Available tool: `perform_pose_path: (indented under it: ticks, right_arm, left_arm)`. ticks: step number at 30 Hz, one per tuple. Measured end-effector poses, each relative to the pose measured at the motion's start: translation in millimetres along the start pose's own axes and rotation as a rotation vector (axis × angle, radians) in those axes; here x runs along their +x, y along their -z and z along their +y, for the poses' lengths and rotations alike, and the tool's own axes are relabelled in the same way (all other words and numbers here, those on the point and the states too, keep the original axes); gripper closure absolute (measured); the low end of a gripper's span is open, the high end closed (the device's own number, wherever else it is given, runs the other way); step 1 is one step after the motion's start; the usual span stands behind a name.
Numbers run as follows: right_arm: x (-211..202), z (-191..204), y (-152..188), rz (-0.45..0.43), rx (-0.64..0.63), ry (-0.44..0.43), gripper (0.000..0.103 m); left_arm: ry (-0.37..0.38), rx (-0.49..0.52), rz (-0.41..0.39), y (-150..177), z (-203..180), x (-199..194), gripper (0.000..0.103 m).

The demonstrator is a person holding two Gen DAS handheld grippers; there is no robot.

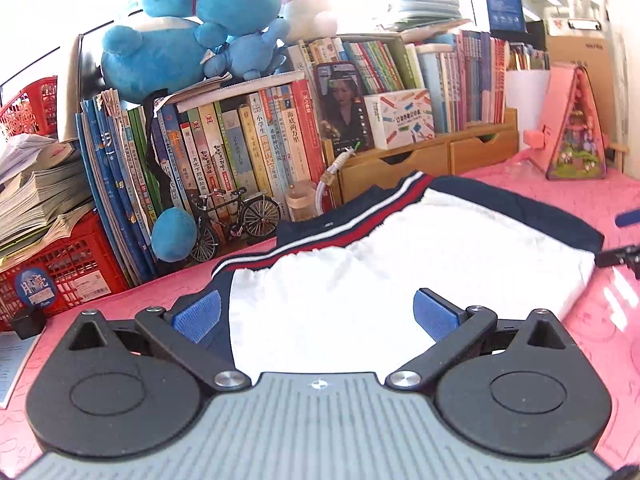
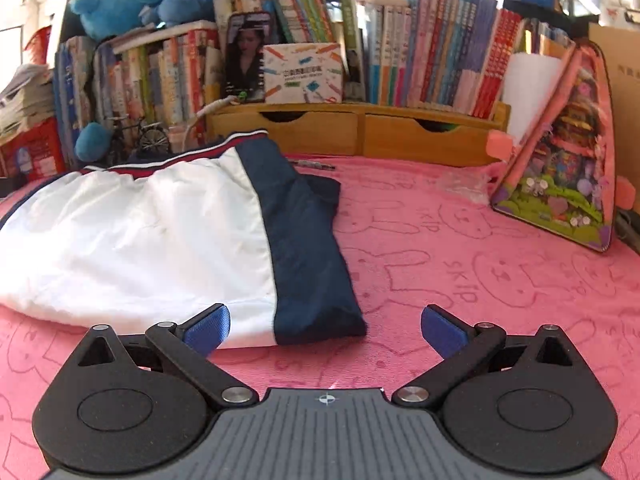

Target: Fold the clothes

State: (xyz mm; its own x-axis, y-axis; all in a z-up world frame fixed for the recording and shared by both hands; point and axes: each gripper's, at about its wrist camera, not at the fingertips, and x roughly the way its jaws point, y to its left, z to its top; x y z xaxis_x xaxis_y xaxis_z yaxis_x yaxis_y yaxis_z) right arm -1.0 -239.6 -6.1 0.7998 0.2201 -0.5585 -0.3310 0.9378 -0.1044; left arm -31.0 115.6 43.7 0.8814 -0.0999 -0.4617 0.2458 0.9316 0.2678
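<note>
- The folded garment (image 1: 400, 272), white with navy side panels and a red-and-white striped band, lies flat on the pink bunny-print cloth (image 2: 480, 264).
- The left gripper (image 1: 316, 316) is spread wide with nothing pinched; the garment's near edge fills the space between and ahead of its blue pads (image 1: 198, 316), the left pad over a navy panel.
- The right gripper (image 2: 325, 330) is also spread and empty; the garment's navy corner (image 2: 316, 312) lies just ahead, between its pads, the white body stretching ahead and leftward.
- The tip of the right gripper shows at the far right of the left-wrist view, beside the garment's edge.
- Well ahead of both: a wooden drawer shelf (image 2: 360, 128) packed with books (image 1: 224, 148).
- Blue plush toys (image 1: 192, 28) sit atop the books, ahead-left.
- A pink triangular model house (image 2: 564, 184) stands ahead-right.
</note>
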Motion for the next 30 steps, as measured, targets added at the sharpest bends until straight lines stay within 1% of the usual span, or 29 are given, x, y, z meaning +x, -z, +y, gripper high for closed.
perform_pose_path:
  ticks: [2,5,7,8,9,11,12,13,15,17,18,19,20,21,22,23,24,26,27,29,30]
  right_arm:
    - [-10.0,37.3,-0.9,-0.052,-0.194,-0.059,0.000]
    - [-20.6,99.2,5.8,-0.125,-0.537,-0.130,0.000]
    - [-19.3,130.4,10.0,-0.147,-0.707,-0.172,0.002]
    - [-18.3,141.9,10.7,-0.161,-0.766,-0.185,0.003]
    - [-15.5,148.7,8.2,-0.171,-0.791,-0.195,0.005]
    - [-6.5,159.9,-1.7,-0.166,-0.818,-0.220,0.023]
    - [-0.9,161.7,-7.8,-0.154,-0.809,-0.230,0.053]
    - [3.9,162.0,-13.2,-0.142,-0.796,-0.246,0.059]
    - [7.5,160.1,-20.1,-0.154,-0.781,-0.248,0.059]
    - [4.1,151.4,-24.5,-0.170,-0.753,-0.268,0.059]
    - [2.2,146.5,-26.8,-0.176,-0.735,-0.283,0.059]
    - [-0.8,140.1,-28.0,-0.186,-0.725,-0.307,0.058]
    - [-4.4,133.1,-27.8,-0.203,-0.731,-0.336,0.056]
    - [-8.4,128.5,-25.5,-0.224,-0.762,-0.357,0.049]
    - [-12.6,127.1,-20.7,-0.250,-0.814,-0.363,0.034]
    - [-15.4,128.4,-15.4,-0.273,-0.870,-0.355,0.025]
    - [-16.9,130.4,-10.3,-0.292,-0.926,-0.345,0.013]
    - [-10.3,138.4,-4.1,-0.302,-1.015,-0.320,0.012]
    - [-3.0,143.4,-3.7,-0.294,-1.037,-0.298,0.016]
    - [11.2,152.6,-3.7,-0.278,-1.075,-0.242,0.061]
    - [17.9,155.9,-5.1,-0.272,-1.084,-0.198,0.086]
  left_arm:
    - [-0.012,0.115,0.019,23.6,-23.1,-11.5,0.000]
    - [0.026,0.261,0.044,37.9,-48.4,-10.8,0.000]
    - [0.047,0.329,0.042,37.4,-58.5,-3.0,0.000]
    - [0.060,0.353,0.040,36.2,-62.6,1.3,0.000]
    - [0.080,0.360,0.036,33.1,-65.2,6.1,0.000]
    - [0.116,0.381,0.029,28.5,-71.9,17.6,0.000]
    - [0.128,0.400,0.027,27.3,-77.2,24.3,0.002]
    - [0.126,0.431,0.027,27.2,-84.0,31.4,0.005]
    - [0.118,0.475,-0.003,25.9,-91.8,39.5,0.006]
    - [0.125,0.513,-0.020,24.3,-96.6,44.5,0.011]
    - [0.122,0.535,-0.025,24.4,-99.0,46.8,0.024]
    - [0.107,0.558,-0.025,25.2,-101.3,49.7,0.043]
    - [0.098,0.578,-0.025,25.8,-102.9,52.3,0.047]
    - [0.103,0.581,-0.025,25.6,-102.7,53.5,0.050]
    - [0.120,0.566,-0.027,24.4,-100.7,53.4,0.055]
    - [0.131,0.546,-0.025,22.6,-98.2,53.2,0.056]
    - [0.137,0.528,-0.024,20.9,-95.8,52.4,0.057]
    - [0.145,0.501,-0.025,17.6,-91.8,50.8,0.058]
    - [0.143,0.502,-0.025,16.7,-91.9,50.1,0.058]
    - [0.125,0.508,-0.005,17.4,-91.1,52.7,0.058]
    - [0.093,0.515,0.019,19.3,-88.9,56.5,0.061]
